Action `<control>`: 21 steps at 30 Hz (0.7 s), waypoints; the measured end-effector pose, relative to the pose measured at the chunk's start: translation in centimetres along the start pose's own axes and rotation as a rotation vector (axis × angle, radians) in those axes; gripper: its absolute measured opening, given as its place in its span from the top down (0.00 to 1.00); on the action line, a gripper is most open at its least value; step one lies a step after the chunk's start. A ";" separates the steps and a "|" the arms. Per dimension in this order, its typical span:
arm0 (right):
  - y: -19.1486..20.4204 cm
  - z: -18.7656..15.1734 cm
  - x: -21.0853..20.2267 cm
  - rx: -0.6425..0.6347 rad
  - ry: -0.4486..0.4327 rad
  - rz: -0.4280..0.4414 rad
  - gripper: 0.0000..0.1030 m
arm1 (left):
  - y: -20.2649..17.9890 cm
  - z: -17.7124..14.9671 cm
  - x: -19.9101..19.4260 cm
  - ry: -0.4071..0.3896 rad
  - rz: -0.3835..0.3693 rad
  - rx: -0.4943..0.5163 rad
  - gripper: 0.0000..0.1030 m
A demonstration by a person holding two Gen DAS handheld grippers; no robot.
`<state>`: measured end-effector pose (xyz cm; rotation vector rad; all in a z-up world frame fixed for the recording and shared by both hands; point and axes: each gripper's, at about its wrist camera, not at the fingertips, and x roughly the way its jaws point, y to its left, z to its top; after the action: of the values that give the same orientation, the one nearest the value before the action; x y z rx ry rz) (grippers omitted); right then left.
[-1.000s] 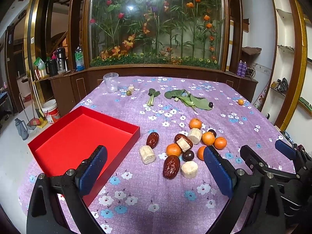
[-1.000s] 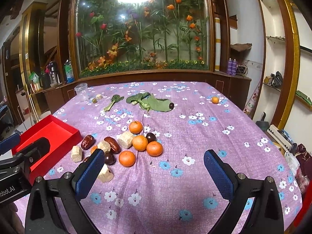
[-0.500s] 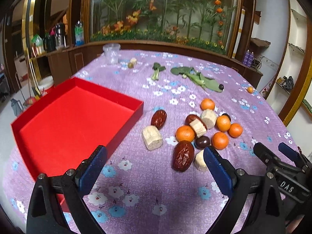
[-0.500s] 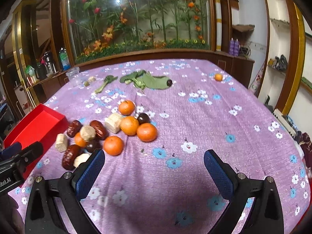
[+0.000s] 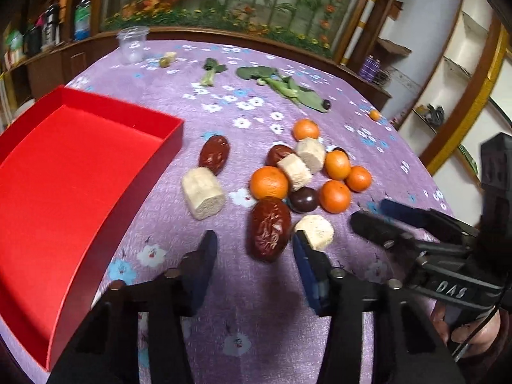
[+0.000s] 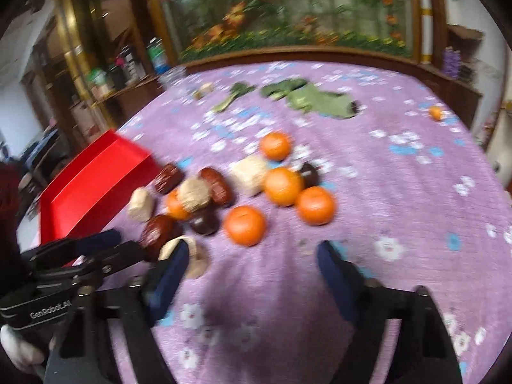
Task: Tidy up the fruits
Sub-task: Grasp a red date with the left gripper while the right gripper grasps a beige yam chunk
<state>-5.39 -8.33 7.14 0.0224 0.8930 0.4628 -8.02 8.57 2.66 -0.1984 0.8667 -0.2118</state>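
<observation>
A pile of fruit lies on the purple flowered cloth: several oranges (image 5: 268, 181), red dates, dark plums (image 5: 303, 199) and pale cut chunks (image 5: 203, 192). My left gripper (image 5: 252, 256) is open, low over the cloth, its jaws on either side of the near end of a big red date (image 5: 269, 228). A pale chunk (image 5: 315, 231) touches its right finger. My right gripper (image 6: 252, 264) is open and empty, just in front of the nearest orange (image 6: 244, 225). An empty red tray (image 5: 64, 172) stands at the left.
Green leafy vegetables (image 5: 281, 86), a clear plastic cup (image 5: 132, 44), a lone small orange (image 5: 374, 114) and a dark plum (image 5: 326, 103) lie at the table's far side. A wooden ledge with bottles and a plant display stands behind. My right gripper (image 5: 416, 230) shows in the left view.
Both grippers have dropped and moved forward to the fruit pile. The left jaws have narrowed around the big red date. The right jaws have narrowed a little near the closest orange.
</observation>
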 end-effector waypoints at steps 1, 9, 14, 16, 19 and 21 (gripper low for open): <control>0.3 -0.1 0.3 -0.014 0.013 0.020 0.31 | 0.0 0.1 0.0 0.005 -0.008 0.012 0.68; 3.7 0.3 2.9 -0.174 0.093 0.097 0.37 | 2.0 1.0 -0.3 0.021 -0.071 -0.032 0.68; 4.8 0.5 3.6 -0.224 0.116 0.103 0.61 | 1.4 0.9 0.6 0.044 -0.083 -0.024 0.68; 4.3 0.4 3.5 -0.206 0.118 0.105 0.61 | 0.8 0.9 0.9 0.053 -0.091 -0.006 0.68; 3.3 0.1 2.4 -0.175 0.110 0.117 0.62 | -0.4 1.0 1.8 0.062 -0.073 0.033 0.68; 3.0 -0.2 1.5 -0.173 0.109 0.101 0.64 | -1.1 1.2 2.4 0.072 -0.066 0.053 0.68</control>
<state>-5.91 -5.06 6.51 -0.1177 0.9589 0.6390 -5.70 7.01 1.94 -0.1704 0.9254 -0.3048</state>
